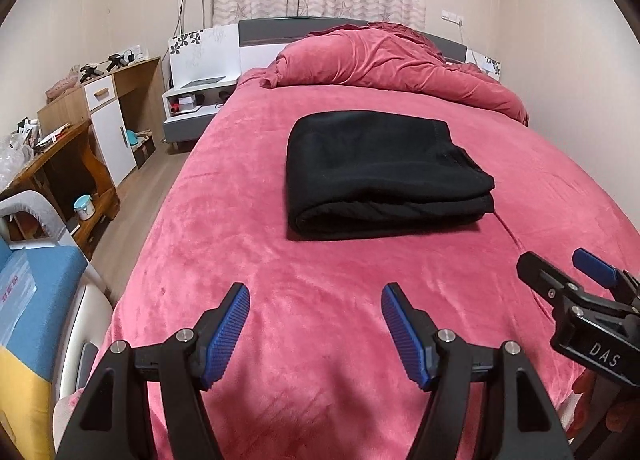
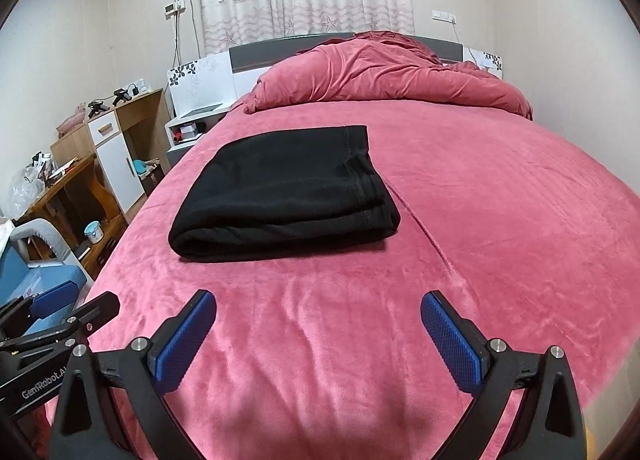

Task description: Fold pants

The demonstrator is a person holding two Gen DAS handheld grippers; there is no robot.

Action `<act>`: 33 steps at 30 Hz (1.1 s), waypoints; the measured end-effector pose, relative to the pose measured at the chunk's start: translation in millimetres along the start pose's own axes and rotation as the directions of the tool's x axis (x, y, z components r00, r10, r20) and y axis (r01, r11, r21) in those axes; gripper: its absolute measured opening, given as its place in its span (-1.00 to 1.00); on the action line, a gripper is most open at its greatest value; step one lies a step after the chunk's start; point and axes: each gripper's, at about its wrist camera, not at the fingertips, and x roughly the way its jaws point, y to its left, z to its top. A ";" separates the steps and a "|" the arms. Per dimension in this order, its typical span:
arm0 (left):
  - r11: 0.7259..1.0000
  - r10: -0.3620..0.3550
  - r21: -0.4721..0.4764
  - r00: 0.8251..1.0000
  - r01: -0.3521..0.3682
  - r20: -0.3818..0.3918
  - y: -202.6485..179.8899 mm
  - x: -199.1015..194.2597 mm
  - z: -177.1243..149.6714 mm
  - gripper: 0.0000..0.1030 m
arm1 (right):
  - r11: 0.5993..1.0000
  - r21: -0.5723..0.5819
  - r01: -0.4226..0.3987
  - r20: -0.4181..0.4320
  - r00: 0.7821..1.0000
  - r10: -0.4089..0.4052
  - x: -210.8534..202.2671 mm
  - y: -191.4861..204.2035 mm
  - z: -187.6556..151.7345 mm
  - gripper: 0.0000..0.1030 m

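- The black pants (image 1: 384, 175) sit folded into a neat thick rectangle, mid-bed on the pink blanket (image 1: 320, 280).
- Left tool (image 1: 315, 334) hovers over the near end of the bed, blue pads spread wide, nothing in it, well short of the pants.
- Right tool (image 2: 319, 338) alongside, same deal: gaping and empty.
- Bunched pink duvet (image 2: 380, 71) up by the headboard.

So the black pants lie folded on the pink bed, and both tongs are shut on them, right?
Not quite. The pants do lie folded on the bed, but the left tongs and right tongs are open and clear of them, as both wrist views show.
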 end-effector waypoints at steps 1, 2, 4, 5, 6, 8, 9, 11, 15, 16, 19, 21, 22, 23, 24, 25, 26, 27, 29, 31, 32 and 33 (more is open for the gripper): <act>1.000 0.002 0.000 1.000 -0.002 0.001 -0.8 -0.8 -0.3 0.35 | 1.000 0.002 -0.002 0.002 1.000 0.002 -0.9 0.3 -0.1 0.99; 1.000 0.001 0.001 1.000 -0.001 0.002 -1.5 -1.6 -0.3 0.35 | 1.000 0.003 -0.001 0.002 1.000 0.001 -1.6 0.4 0.0 0.99; 1.000 0.003 0.003 1.000 -0.003 0.005 -2.2 -2.5 -0.6 0.35 | 1.000 0.001 -0.006 0.001 1.000 0.006 -2.1 0.6 0.1 0.99; 1.000 0.001 0.003 1.000 -0.001 0.004 -2.5 -2.8 -0.5 0.35 | 1.000 0.002 -0.005 0.002 1.000 0.005 -2.4 1.4 -0.1 0.99; 1.000 -0.001 0.003 1.000 0.001 0.005 -2.8 -3.2 -0.6 0.35 | 1.000 0.002 -0.005 0.004 1.000 0.005 -2.6 1.3 -0.1 0.99; 1.000 0.003 -0.002 1.000 -0.003 0.005 -2.5 -3.3 -0.6 0.35 | 1.000 0.002 -0.004 0.002 1.000 0.004 -2.3 1.7 -0.4 0.99; 1.000 0.001 -0.004 1.000 -0.001 0.003 -2.3 -3.5 -0.5 0.35 | 1.000 0.004 -0.001 0.001 1.000 0.001 -2.6 1.9 -0.7 0.99; 1.000 -0.002 -0.010 1.000 0.002 0.000 -0.9 -3.0 0.1 0.35 | 1.000 0.002 -0.002 0.001 1.000 0.002 -3.3 2.1 -1.2 0.99; 1.000 -0.010 -0.017 1.000 0.010 -0.002 0.7 -2.7 0.9 0.35 | 1.000 -0.003 -0.001 -0.005 1.000 0.001 -3.2 3.0 -2.6 0.99; 1.000 -0.009 -0.016 1.000 0.009 -0.002 1.0 -2.6 1.1 0.35 | 1.000 -0.002 -0.003 -0.008 1.000 0.003 -2.7 2.6 -2.7 0.99; 1.000 -0.004 -0.014 1.000 0.004 0.003 0.1 -3.5 1.4 0.35 | 1.000 -0.001 -0.005 -0.010 1.000 0.005 -2.5 3.3 -3.7 0.99; 1.000 -0.002 -0.012 1.000 0.002 0.003 -1.4 -3.8 1.2 0.35 | 1.000 -0.001 -0.003 -0.013 1.000 0.003 -2.1 4.1 -4.1 0.99; 1.000 -0.002 -0.013 1.000 0.002 0.003 -2.0 -4.1 0.8 0.35 | 1.000 -0.001 -0.004 -0.012 1.000 0.004 -2.3 4.3 -4.2 0.99; 1.000 -0.003 -0.014 1.000 0.003 0.004 -2.1 -4.1 0.9 0.35 | 1.000 0.000 -0.006 -0.013 1.000 0.006 -2.3 4.6 -4.5 0.99; 1.000 -0.002 -0.014 1.000 0.002 0.003 -2.1 -4.1 0.8 0.35 | 1.000 0.000 -0.005 -0.013 1.000 0.005 -2.3 5.0 -4.6 0.99; 1.000 -0.001 -0.014 1.000 0.002 0.002 -2.2 -4.0 1.0 0.35 | 1.000 0.000 -0.005 -0.013 1.000 0.005 -2.4 4.9 -4.8 0.99; 1.000 -0.003 -0.015 1.000 0.003 0.002 -1.9 -4.1 0.9 0.35 | 1.000 0.001 -0.006 -0.012 1.000 0.006 -2.5 4.9 -5.0 0.99; 1.000 -0.003 -0.017 1.000 0.003 0.002 -2.0 -4.3 0.7 0.35 | 1.000 0.001 -0.007 -0.013 1.000 0.007 -2.3 4.8 -5.1 0.99; 1.000 -0.002 -0.020 1.000 0.002 0.001 -3.2 -5.1 -0.2 0.35 | 1.000 0.001 -0.005 -0.013 1.000 0.005 -2.5 5.7 -5.2 0.99; 1.000 0.002 -0.021 1.000 -0.001 0.003 -3.7 -5.6 -0.8 0.35 | 1.000 0.002 -0.006 -0.015 1.000 0.006 -2.4 5.7 -5.6 0.99; 1.000 0.002 -0.020 1.000 -0.002 0.003 -4.1 -5.7 -1.0 0.35 | 1.000 0.002 -0.006 -0.017 1.000 0.006 -2.3 5.7 -5.8 0.99; 1.000 0.001 -0.019 1.000 -0.001 0.002 -4.4 -5.7 -1.5 0.35 | 1.000 0.002 -0.006 -0.017 1.000 0.006 -2.3 5.7 -6.0 0.99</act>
